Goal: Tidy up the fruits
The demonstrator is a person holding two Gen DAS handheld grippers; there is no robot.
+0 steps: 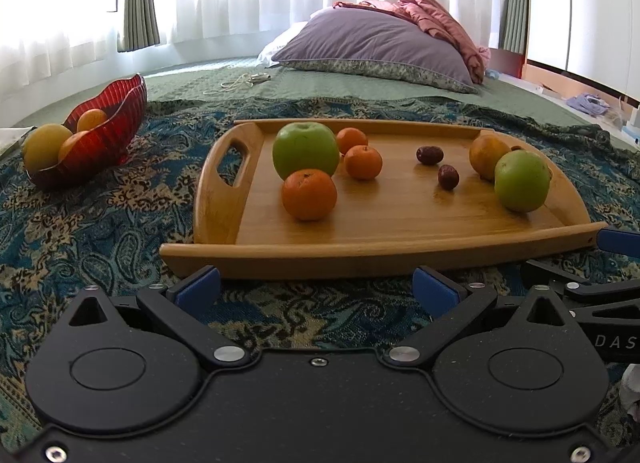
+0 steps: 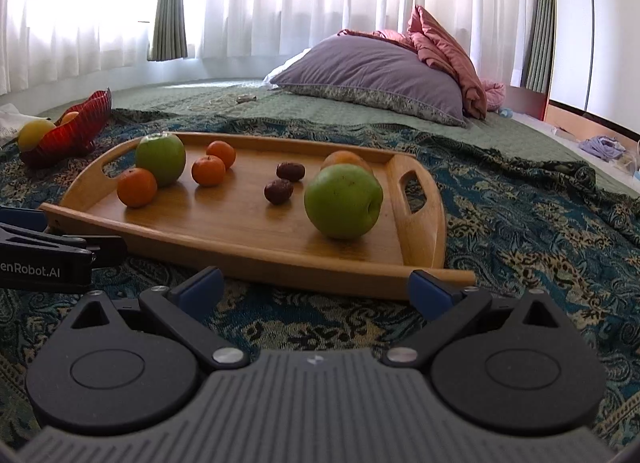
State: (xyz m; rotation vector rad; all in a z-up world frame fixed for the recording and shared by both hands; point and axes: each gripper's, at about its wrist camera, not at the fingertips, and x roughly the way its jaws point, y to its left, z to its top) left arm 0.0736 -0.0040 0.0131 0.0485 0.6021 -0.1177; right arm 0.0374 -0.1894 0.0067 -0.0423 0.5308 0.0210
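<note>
Both the left gripper [image 1: 316,283] and the right gripper [image 2: 316,283] hover with fingers spread wide and empty, just short of the near edge of the wooden tray [image 1: 400,223]. The nearest small orange mandarin [image 1: 309,194] sits by the tray's left handle, touching a large green apple [image 1: 306,149] (so approach from the free side). The red ribbed glass bowl [image 1: 104,131] lies beyond the tray's left end and looks the likely destination.
</note>
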